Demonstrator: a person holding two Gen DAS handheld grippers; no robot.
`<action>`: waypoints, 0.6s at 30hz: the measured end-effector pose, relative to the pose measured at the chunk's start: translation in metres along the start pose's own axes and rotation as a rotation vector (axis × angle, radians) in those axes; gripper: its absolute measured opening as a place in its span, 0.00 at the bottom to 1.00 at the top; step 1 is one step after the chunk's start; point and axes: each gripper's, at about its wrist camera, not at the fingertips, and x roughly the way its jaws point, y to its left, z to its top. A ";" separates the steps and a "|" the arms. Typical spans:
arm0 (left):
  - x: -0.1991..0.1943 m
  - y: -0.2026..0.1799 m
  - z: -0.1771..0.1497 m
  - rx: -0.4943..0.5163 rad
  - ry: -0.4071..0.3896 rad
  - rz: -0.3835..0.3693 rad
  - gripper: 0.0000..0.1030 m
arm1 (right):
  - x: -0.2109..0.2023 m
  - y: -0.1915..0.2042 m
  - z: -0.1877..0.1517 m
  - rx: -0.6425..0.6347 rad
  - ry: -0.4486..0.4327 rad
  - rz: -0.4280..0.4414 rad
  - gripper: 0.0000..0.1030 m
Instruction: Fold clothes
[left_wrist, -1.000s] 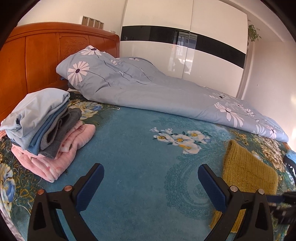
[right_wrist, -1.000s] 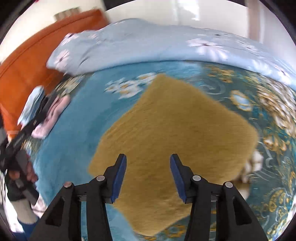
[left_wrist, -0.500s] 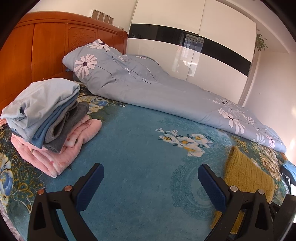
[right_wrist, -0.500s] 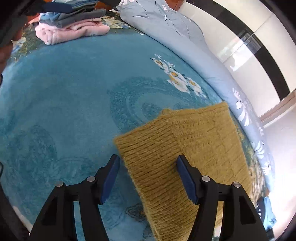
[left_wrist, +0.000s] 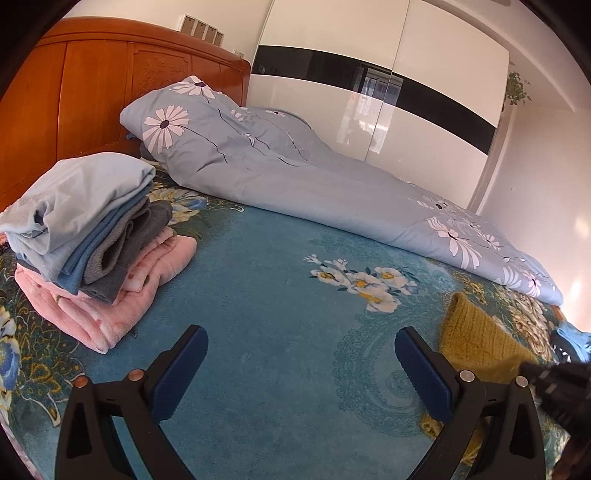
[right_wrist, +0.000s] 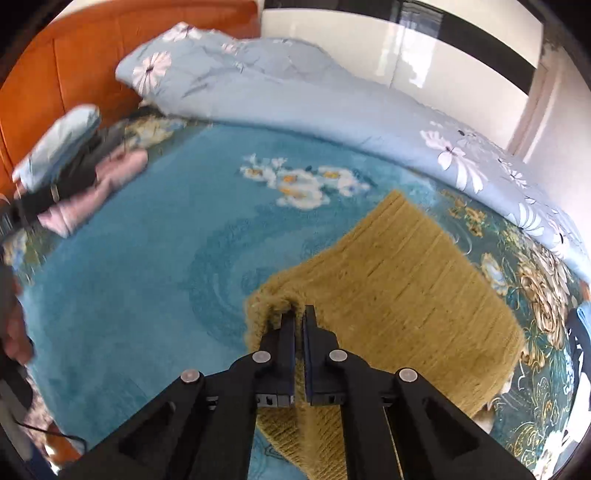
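A folded mustard-yellow knit garment (right_wrist: 417, 280) lies on the teal floral bedspread (right_wrist: 147, 266). My right gripper (right_wrist: 300, 314) is shut on its near left corner, where the knit bunches up around the fingertips. In the left wrist view the same knit garment (left_wrist: 476, 336) lies at the right. My left gripper (left_wrist: 301, 354) is open and empty above the bedspread (left_wrist: 266, 295), left of the garment. A stack of folded clothes (left_wrist: 88, 236), pale blue, grey and pink, sits at the left.
A rolled grey-blue floral duvet (left_wrist: 295, 173) runs along the far side of the bed. An orange wooden headboard (left_wrist: 74, 96) stands at the left and a white wardrobe (left_wrist: 388, 96) behind. A blue item (left_wrist: 572, 338) lies at the right edge.
My right gripper has closed onto the corner of the yellow knit; half a second ago its jaws were open over it. The left gripper stayed open and swung slightly right.
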 end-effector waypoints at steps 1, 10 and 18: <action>0.000 0.000 0.000 -0.007 0.002 -0.007 1.00 | -0.018 -0.010 0.014 0.036 -0.048 0.010 0.03; -0.009 -0.011 0.004 0.007 0.001 -0.073 1.00 | -0.190 -0.070 0.122 0.221 -0.405 0.060 0.03; -0.046 -0.010 0.003 0.056 -0.020 -0.149 1.00 | -0.294 -0.071 0.163 0.243 -0.612 0.080 0.03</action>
